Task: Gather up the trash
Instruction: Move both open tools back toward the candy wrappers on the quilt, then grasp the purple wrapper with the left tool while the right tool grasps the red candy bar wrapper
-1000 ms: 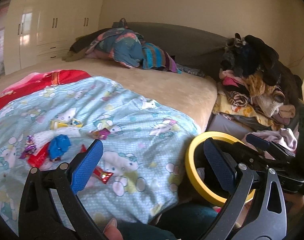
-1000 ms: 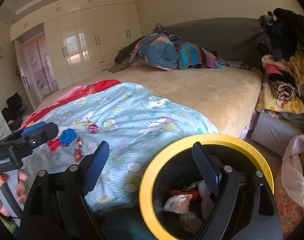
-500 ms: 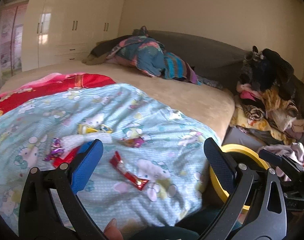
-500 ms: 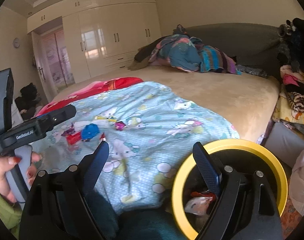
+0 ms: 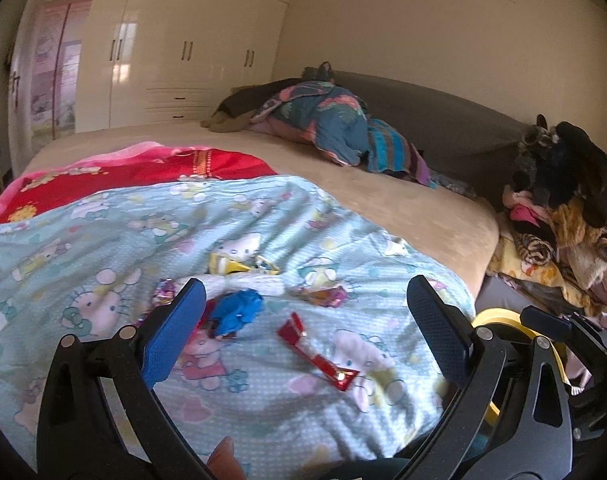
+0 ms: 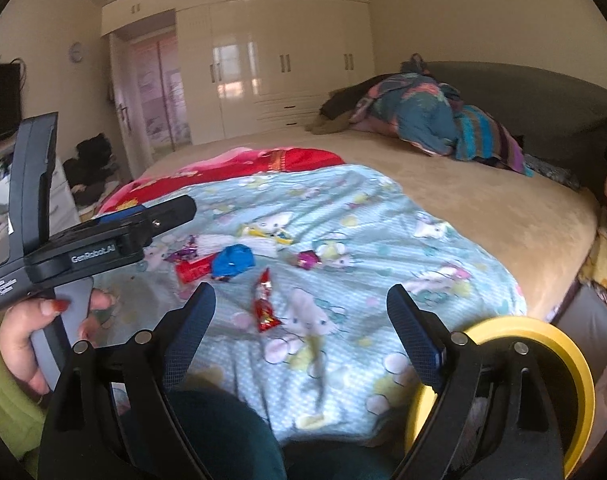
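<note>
Several pieces of trash lie on the light blue cartoon blanket (image 5: 103,240): a long red wrapper (image 5: 317,354), a crumpled blue piece (image 5: 237,310), a yellow wrapper (image 5: 239,266) and a pink foil wrapper (image 5: 327,294). My left gripper (image 5: 303,284) hangs open just short of them, with nothing between its fingers. My right gripper (image 6: 301,290) is open too, the red wrapper (image 6: 265,300) lying on the blanket beyond its gap. The blue piece (image 6: 233,260) and a red pack (image 6: 193,270) sit farther left. A yellow-rimmed bin (image 6: 543,328) stands low at the right, by the bed.
A hand (image 6: 31,340) holds the left gripper's body at the left edge. A pile of clothes (image 5: 563,208) rises at the bed's right side. Bundled bedding (image 5: 327,128) lies near the headboard. A red blanket (image 5: 123,172) and white wardrobes (image 5: 183,60) lie beyond.
Both views have swung left, away from the bin and toward the wrappers. The bin has slid to the right edge. Both grippers stay open and hold nothing.
</note>
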`<control>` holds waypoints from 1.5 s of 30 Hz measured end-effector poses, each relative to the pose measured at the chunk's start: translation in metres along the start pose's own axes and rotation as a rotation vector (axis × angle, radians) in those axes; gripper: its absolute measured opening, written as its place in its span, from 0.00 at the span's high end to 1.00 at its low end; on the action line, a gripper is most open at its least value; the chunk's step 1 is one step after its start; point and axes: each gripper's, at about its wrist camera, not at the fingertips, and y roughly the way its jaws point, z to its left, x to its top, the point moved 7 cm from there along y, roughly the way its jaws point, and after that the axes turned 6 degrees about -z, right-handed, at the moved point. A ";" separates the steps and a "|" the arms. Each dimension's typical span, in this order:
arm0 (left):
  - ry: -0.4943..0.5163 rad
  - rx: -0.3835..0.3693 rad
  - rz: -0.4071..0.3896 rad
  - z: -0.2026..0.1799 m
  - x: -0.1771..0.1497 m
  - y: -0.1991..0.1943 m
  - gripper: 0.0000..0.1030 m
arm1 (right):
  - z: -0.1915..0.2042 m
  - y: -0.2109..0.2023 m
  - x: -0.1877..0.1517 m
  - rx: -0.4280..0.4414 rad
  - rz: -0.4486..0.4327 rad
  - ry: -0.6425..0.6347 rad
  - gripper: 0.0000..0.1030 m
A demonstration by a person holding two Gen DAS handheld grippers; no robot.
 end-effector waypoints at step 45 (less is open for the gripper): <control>-0.162 0.175 0.219 0.153 -0.065 0.062 0.54 | 0.030 0.158 -0.052 0.114 0.311 -0.060 0.20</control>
